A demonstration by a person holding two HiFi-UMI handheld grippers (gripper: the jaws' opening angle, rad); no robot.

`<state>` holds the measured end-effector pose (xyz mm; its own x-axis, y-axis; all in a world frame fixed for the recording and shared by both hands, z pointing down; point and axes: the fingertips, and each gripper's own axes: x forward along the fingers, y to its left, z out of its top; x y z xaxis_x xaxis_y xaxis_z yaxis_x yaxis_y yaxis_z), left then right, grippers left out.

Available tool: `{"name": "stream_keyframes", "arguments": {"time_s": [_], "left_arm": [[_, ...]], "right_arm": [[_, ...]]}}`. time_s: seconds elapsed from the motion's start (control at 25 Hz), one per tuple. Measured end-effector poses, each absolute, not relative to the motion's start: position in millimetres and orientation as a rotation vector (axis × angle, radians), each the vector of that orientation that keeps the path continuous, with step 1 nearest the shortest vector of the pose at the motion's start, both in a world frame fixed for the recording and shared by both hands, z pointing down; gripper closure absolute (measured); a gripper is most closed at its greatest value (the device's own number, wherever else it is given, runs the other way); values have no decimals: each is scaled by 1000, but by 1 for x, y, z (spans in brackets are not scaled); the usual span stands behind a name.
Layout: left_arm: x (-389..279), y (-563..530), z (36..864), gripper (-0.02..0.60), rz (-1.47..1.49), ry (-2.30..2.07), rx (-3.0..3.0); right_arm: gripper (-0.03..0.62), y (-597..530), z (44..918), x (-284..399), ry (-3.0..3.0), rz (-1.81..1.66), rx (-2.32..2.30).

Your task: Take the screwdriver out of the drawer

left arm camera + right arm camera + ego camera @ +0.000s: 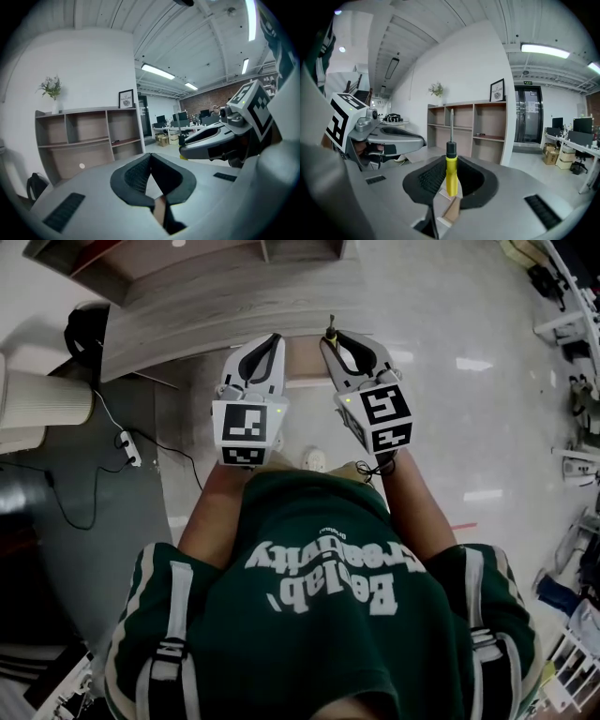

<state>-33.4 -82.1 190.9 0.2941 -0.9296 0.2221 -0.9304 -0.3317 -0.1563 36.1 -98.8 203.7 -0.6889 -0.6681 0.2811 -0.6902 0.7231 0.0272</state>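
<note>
A screwdriver (451,174) with a yellow handle, black collar and metal shaft stands upright between the pads of my right gripper (451,161), which is shut on the handle. In the head view only its tip (330,333) shows past the right gripper (334,341), held up in front of the person's chest. My left gripper (273,339) is raised beside it, a little apart. Its jaws (150,156) meet at the tips with nothing between them. From the left gripper view, the right gripper (208,140) shows at the right. No drawer is in view.
A wooden shelf unit (187,296) stands ahead against the white wall, with a potted plant (51,89) and a framed picture (126,99) on top. On the floor to the left are a white cylinder (42,399), a power strip (129,448) and a black bag (82,329). Office desks (187,126) lie further back.
</note>
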Motion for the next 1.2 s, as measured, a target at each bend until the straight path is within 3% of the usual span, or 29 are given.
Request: {"name": "stream_keyframes", "arguments": {"time_s": [1.2], "left_arm": [[-13, -83, 183, 563, 415, -1777, 2584]], "right_arm": [[508, -99, 198, 56, -2642, 60, 1115]]}}
